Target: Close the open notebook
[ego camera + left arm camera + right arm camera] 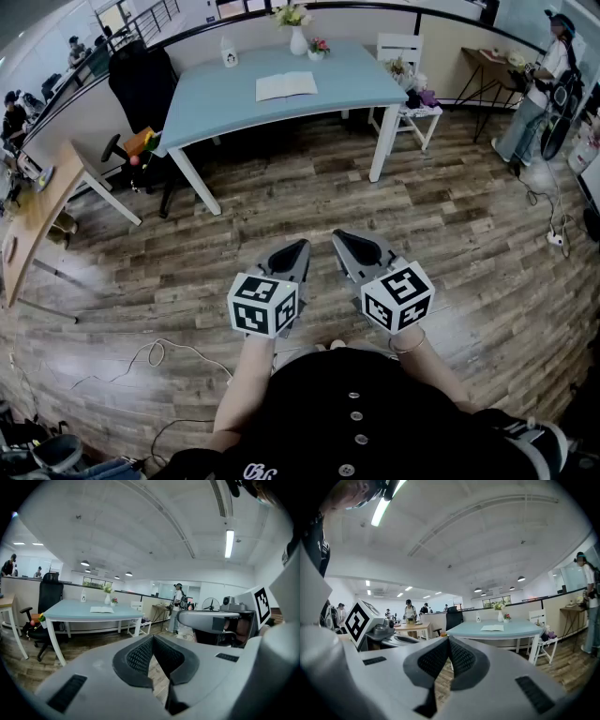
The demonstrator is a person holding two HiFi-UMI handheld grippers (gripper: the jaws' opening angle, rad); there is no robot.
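An open white notebook (286,86) lies flat on the light blue table (206,108) across the room, also visible as the notebook (101,610) in the left gripper view and the notebook (492,628) in the right gripper view. Both grippers are held side by side close to the person's body, far from the table. The left gripper (298,247) is shut with nothing between its jaws; its tips (153,636) meet. The right gripper (339,236) is shut and empty too, tips together (448,638).
A white vase with flowers (297,37), a small pot plant (319,48) and a white bottle (229,53) stand at the table's far edge. A black office chair (141,89) is at its left, a white chair (405,89) at its right. Cables (155,354) lie on the wooden floor. A person (539,89) stands far right.
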